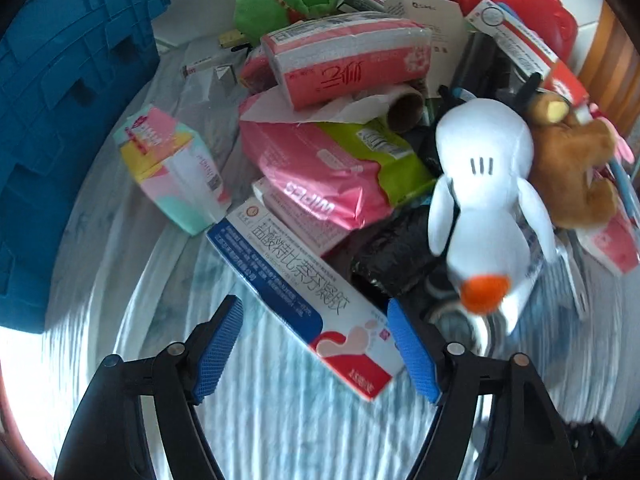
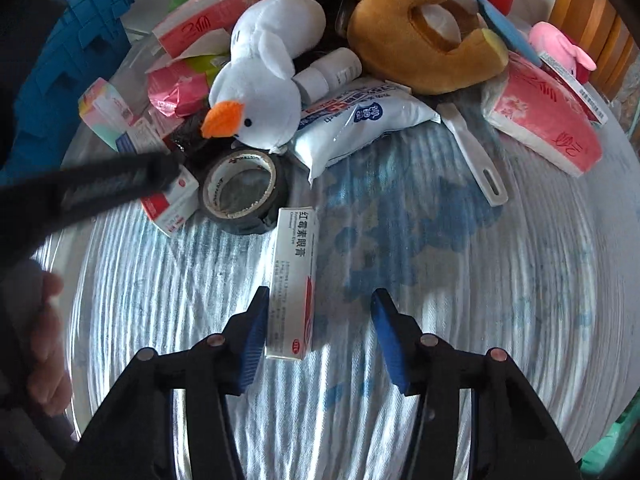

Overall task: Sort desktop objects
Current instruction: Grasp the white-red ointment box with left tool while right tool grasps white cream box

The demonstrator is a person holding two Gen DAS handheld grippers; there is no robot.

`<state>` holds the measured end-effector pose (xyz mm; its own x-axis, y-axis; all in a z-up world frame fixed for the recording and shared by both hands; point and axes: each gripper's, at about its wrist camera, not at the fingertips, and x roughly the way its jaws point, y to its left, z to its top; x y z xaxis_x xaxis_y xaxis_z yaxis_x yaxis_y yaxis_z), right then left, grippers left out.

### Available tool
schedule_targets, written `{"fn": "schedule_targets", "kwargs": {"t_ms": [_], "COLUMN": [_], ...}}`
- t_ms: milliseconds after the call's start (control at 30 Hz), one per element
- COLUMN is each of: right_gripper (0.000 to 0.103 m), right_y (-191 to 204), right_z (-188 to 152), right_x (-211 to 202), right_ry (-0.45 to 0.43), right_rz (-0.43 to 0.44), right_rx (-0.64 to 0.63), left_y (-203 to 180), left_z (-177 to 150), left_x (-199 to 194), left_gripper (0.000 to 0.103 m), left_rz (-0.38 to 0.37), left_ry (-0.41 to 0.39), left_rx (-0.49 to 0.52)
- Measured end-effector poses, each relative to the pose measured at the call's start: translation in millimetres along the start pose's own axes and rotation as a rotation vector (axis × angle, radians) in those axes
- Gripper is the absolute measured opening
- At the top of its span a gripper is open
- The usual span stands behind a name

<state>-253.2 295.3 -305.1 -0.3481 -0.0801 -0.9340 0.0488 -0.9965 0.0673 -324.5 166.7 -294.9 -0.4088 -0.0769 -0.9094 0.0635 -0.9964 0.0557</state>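
Only my left tool (image 1: 314,344) view shows the blue-and-white medicine box (image 1: 298,292) between its wide pads; only my right tool (image 2: 320,334), half-open, shows the eye-ointment box (image 2: 292,284) touching its left pad, right pad clear.

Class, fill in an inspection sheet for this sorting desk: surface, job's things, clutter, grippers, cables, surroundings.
Surface: striped blue-white cloth.
Job's things: blue foot-cream box between left gripper fingers; white ointment box between right gripper fingers, beside the left pad; neither clamped.
Clutter: white duck plush, brown plush, tape roll, tissue packs, heaped.
Grippers: both open.
Cables: nothing seen.
Surroundings: blue crate, wooden chair.
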Motion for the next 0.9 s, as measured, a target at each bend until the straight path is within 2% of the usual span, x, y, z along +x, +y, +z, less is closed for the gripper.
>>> {"fn": "schedule_targets", "kwargs": {"t_ms": [100,167,233,367,433,667,800,900], "right_gripper": [0.050,0.044,0.039,0.024,0.023,0.023,0.024,0.043], "right_y": [2,4,3,5,7,8,0,-1], "right_z": [0,-1,-2,-5,-8,-23,-29,-34], "right_x": [1,2,1,0,-1,-6,-9,-10], "right_ry": [-0.007,-0.011,-0.014,-0.018,-0.020,-0.039,-0.049,-0.051], "right_rz": [-0.013,-0.033,-0.037,-0.027,-0.020,0.013,0.015,0.007], "right_rx": [-0.020,-0.040,-0.040,-0.038,-0.040,-0.013,0.022,0.025], "left_y": [-2,-1,2,8,7,-2,2,5], "left_z": [-6,-14,-22,-49,-63,-98,-105,-110], "left_x": [12,15,12,1,-5,-17,-15,-14], "left_gripper": [0.076,0.073,0.058,0.046,0.043,0.044,0.062,0.063], "left_rz": [0.005,0.001,-0.003,-0.013,-0.020,-0.012,-0.008,-0.010], "left_ry": [0.001,0.000,-0.004,0.005,0.009,-0.008,-0.017,-0.024], "left_rx": [-0.006,-0.006,-0.004,-0.006,0.012,0.070,0.048,0.032]}}
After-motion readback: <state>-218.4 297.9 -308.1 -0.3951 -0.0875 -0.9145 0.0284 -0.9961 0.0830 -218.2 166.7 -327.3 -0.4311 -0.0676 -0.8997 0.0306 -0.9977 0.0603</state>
